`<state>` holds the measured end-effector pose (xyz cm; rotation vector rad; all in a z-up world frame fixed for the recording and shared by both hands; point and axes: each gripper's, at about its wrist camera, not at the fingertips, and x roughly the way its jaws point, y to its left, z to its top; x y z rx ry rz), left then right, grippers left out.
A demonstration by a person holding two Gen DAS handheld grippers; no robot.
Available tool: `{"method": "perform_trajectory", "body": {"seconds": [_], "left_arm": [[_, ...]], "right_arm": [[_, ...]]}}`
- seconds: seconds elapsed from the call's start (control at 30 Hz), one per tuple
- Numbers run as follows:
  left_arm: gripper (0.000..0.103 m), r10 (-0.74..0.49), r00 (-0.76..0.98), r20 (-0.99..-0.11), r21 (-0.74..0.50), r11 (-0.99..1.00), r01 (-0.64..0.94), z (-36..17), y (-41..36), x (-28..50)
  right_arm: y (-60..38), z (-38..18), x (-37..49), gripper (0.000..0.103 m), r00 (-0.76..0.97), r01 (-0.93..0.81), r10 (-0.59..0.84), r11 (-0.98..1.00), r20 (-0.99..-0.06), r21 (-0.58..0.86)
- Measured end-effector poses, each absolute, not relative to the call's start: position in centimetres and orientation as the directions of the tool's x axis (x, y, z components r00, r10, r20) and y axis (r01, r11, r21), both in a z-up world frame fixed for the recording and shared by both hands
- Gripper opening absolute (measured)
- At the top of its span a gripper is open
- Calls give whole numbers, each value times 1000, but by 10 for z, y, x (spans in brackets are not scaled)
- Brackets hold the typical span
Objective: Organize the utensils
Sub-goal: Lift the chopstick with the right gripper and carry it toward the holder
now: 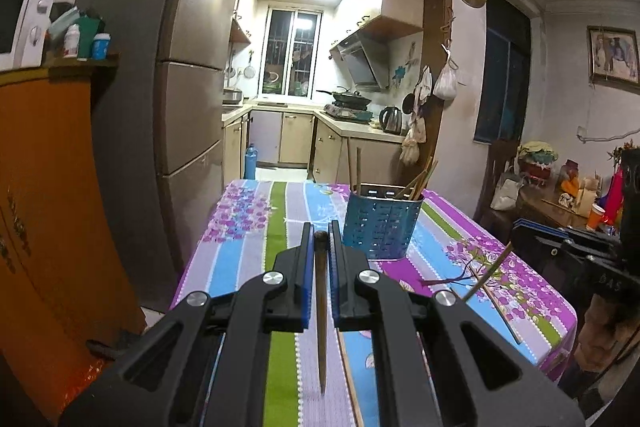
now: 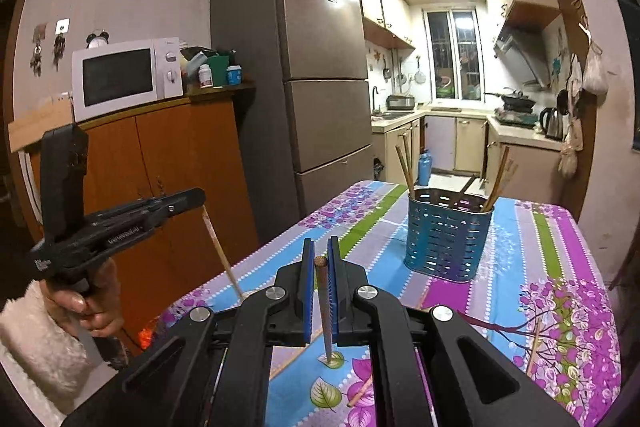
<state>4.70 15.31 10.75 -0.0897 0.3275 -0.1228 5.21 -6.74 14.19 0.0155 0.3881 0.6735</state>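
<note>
A blue perforated utensil holder stands on the floral tablecloth with several chopsticks upright in it; it also shows in the right wrist view. My left gripper is shut on a brown chopstick that hangs point down above the table, left of and nearer than the holder. My right gripper is shut on another brown chopstick, also point down, short of the holder. The left gripper shows from the side in the right wrist view, its chopstick slanting down.
Loose chopsticks lie on the cloth. An orange cabinet with a microwave and a grey fridge stand left of the table. A cluttered side table is at the right. The kitchen lies beyond.
</note>
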Motion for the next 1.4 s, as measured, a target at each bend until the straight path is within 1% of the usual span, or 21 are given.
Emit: {"method": "perform_trajectory", "body": {"seconds": [0.33, 0.73, 1.13, 1.4], "left_arm": [[5, -162, 931, -326, -127, 984, 126, 104, 149, 55], [5, -173, 935, -310, -102, 984, 148, 112, 140, 58], [5, -212, 938, -276, -65, 977, 201, 131, 119, 70], [5, -270, 927, -261, -53, 963, 265, 150, 92, 104]], "right_arm": [[-72, 144, 61, 8, 684, -606, 631, 771, -367, 196], [-71, 147, 64, 8, 668, -614, 646, 759, -369, 216], [-84, 163, 70, 8, 686, -598, 638, 768, -349, 229], [-108, 190, 82, 8, 756, -547, 578, 815, -307, 189]]}}
